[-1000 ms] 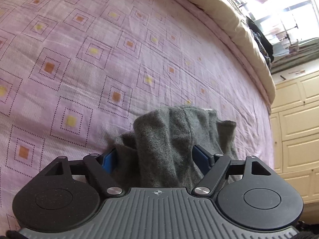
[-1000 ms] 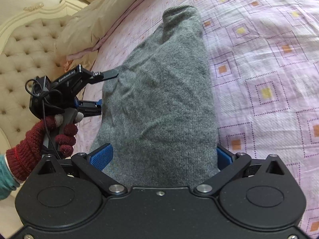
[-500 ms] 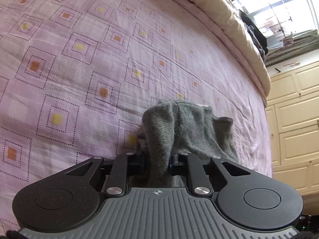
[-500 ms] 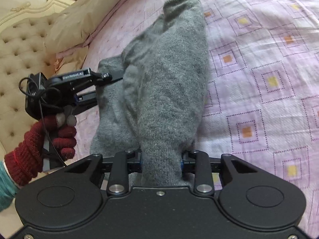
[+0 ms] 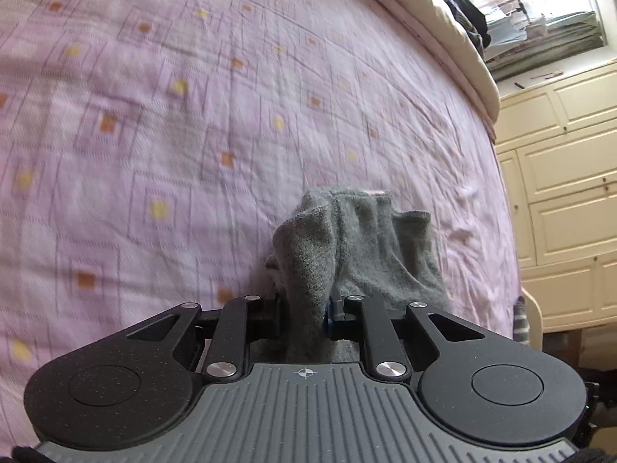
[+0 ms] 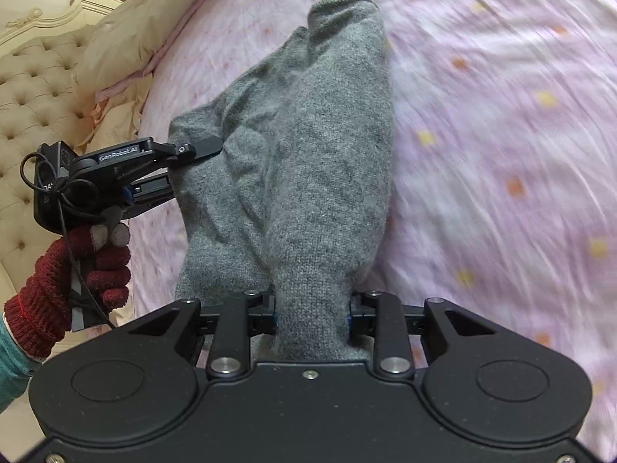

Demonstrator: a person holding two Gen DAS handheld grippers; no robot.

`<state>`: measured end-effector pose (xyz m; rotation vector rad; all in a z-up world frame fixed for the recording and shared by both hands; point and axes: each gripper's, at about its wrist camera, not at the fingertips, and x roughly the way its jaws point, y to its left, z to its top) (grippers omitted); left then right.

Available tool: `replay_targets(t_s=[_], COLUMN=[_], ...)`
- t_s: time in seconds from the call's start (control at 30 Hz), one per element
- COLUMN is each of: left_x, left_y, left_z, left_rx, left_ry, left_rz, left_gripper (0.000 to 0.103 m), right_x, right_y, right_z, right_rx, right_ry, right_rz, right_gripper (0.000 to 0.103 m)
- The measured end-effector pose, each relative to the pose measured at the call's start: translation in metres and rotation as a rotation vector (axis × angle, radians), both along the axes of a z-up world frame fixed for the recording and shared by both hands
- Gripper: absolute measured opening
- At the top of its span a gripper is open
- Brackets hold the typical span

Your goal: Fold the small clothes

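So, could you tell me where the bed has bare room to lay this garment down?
The pink bedspread lies bare right of the grey knit garment. It is crowded on the other side, where the left gripper grips the garment beside the cream pillow.

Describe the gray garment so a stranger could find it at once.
Look at the bed with the pink patterned sheet. The gray knitted garment lies bunched on it, pinched by the left gripper and the right gripper. It is the only plain gray cloth there.
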<state>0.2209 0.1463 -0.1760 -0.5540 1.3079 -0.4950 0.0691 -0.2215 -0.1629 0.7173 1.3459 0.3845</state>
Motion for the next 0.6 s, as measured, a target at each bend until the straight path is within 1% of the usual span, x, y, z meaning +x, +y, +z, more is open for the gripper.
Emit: replay_targets(t_s=[0.1, 0.17, 0.2, 0.27, 0.3, 0.33, 0.4, 0.43, 0.47, 0.53, 0.6], left_x=[-0.027, -0.039, -0.043, -0.047, -0.048, -0.05, -0.05, -0.052, -0.054, -0.065, -0.079], left_y=[-0.011, -0.016, -0.018, -0.022, -0.024, -0.023, -0.022, -0.022, -0.023, -0.02, -0.021], left_z=[0.004, 0.006, 0.006, 0.005, 0.006, 0.007, 0.011, 0.015, 0.02, 0.034, 0.047], left_rx=[0.009, 0.04, 0.076, 0.181, 0.259, 0.307, 0.346, 0.379, 0.407, 0.438, 0.431], left_ry=[-0.001, -0.012, -0.024, -0.076, -0.117, -0.148, -0.177, -0.192, -0.21, -0.242, -0.267], left_rz=[-0.021, -0.031, -0.035, -0.054, -0.061, -0.066, -0.063, -0.054, -0.042, 0.003, 0.046], left_gripper=[0.018, 0.019, 0.02, 0.026, 0.028, 0.03, 0.038, 0.043, 0.043, 0.043, 0.043], right_x=[-0.022, -0.033, -0.035, -0.035, -0.036, -0.035, -0.037, -0.038, -0.042, -0.051, -0.055], right_y=[-0.013, -0.019, -0.021, -0.022, -0.023, -0.022, -0.021, -0.019, -0.019, -0.02, -0.021], right_z=[-0.002, -0.001, 0.0, 0.003, 0.005, 0.009, 0.02, 0.026, 0.031, 0.042, 0.053], right_rx=[0.007, 0.002, -0.018, -0.06, -0.084, -0.107, -0.142, -0.158, -0.172, -0.193, -0.209], right_ry=[0.029, 0.03, 0.021, 0.001, -0.014, -0.034, -0.087, -0.118, -0.15, -0.213, -0.272], right_rz=[0.019, 0.041, 0.056, 0.076, 0.087, 0.103, 0.147, 0.166, 0.184, 0.209, 0.222], right_gripper=[0.039, 0.04, 0.045, 0.052, 0.057, 0.06, 0.07, 0.073, 0.077, 0.081, 0.089])
